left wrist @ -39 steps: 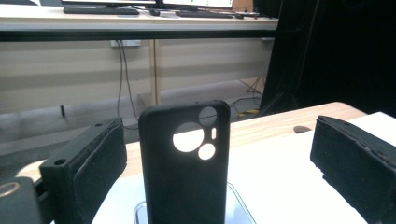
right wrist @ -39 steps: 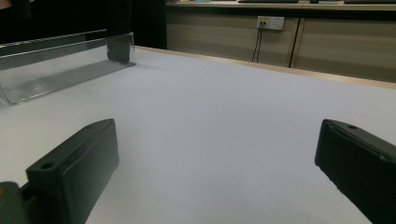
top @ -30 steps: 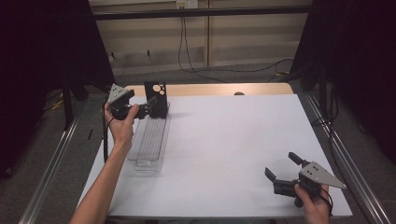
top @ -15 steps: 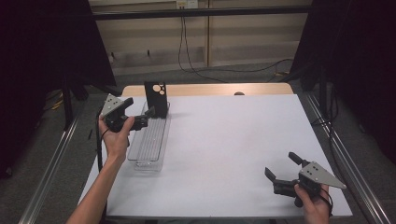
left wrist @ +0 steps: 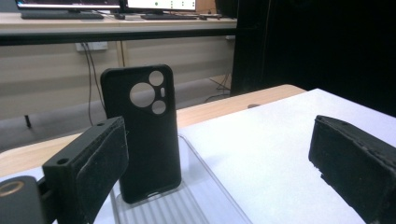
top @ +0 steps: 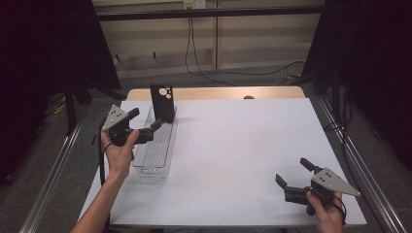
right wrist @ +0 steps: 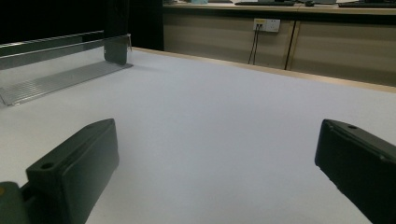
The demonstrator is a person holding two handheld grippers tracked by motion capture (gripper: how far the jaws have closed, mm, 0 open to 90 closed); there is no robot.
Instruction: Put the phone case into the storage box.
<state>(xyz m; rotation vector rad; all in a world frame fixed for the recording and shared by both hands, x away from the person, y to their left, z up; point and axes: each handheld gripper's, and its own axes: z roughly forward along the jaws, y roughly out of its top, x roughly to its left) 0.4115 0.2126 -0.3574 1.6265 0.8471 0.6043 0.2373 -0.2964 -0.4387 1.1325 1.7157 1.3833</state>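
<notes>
White table (top: pixel 233 145): left tool (top: pixel 145 130) gapes empty near phone case (top: pixel 163 103)

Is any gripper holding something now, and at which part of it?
Nothing is held. The left gripper is open, apart from the upright phone case in the clear tray. The right gripper is open over bare table.

phone case (right wrist: pixel 116 32): top cut by frame edge | clear tray (left wrist: pixel 187 205): near end cut off | tray slots: blurred
</notes>
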